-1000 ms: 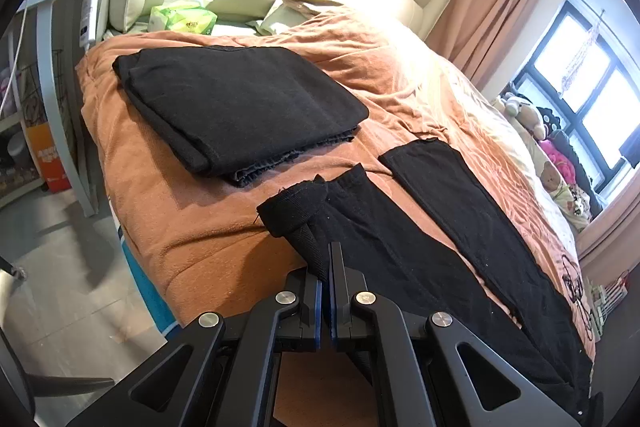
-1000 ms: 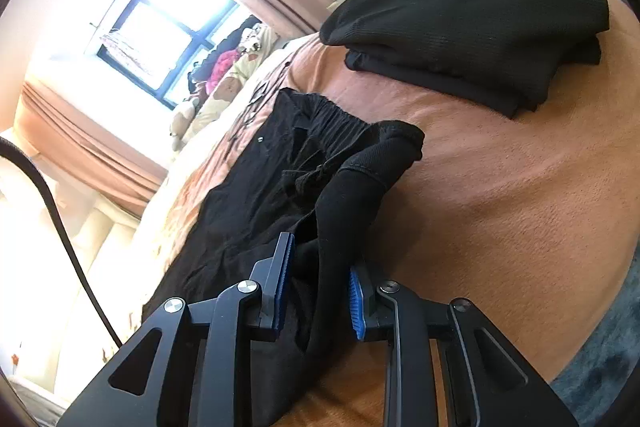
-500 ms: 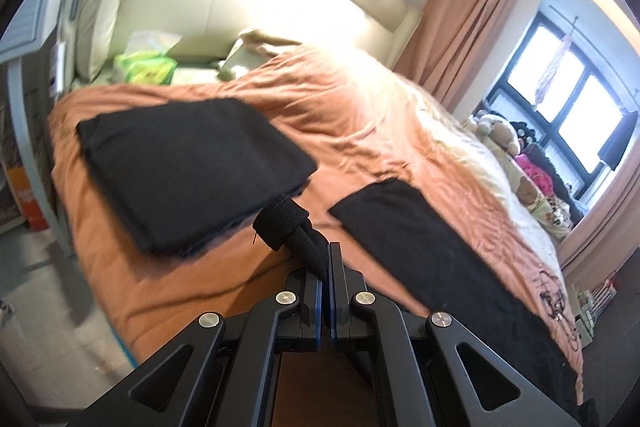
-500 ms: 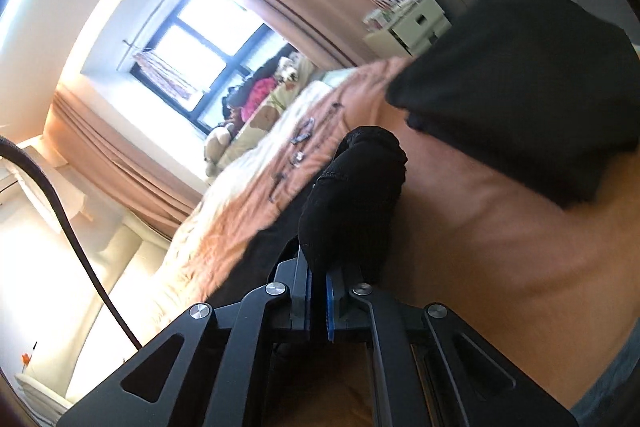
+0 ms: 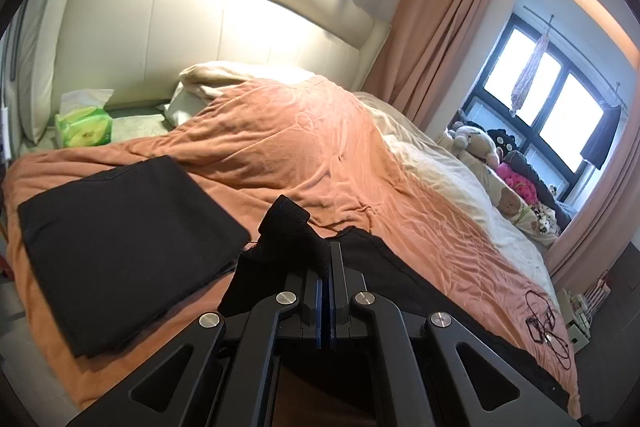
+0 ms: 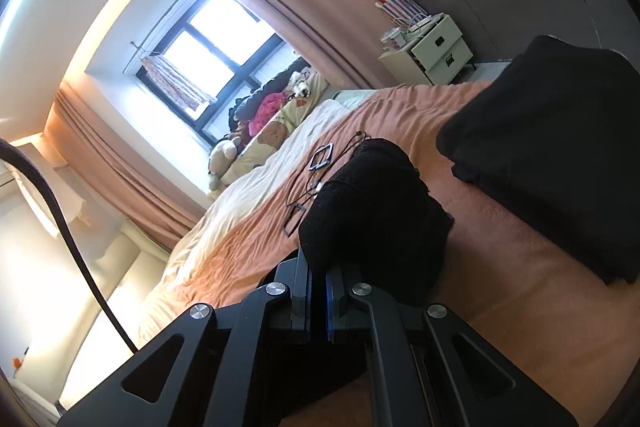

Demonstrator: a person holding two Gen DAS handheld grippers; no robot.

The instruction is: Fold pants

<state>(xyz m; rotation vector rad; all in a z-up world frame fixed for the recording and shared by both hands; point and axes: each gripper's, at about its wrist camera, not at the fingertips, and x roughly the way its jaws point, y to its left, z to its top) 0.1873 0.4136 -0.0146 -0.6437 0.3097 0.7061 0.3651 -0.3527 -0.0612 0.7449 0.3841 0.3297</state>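
Pants [image 5: 288, 227] in both clamped claws

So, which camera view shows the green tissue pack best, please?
The left wrist view. There the green tissue pack sits in the open near the headboard, with a white tissue sticking out of its top and nothing covering it. The right wrist view faces the window and does not show the pack at all.
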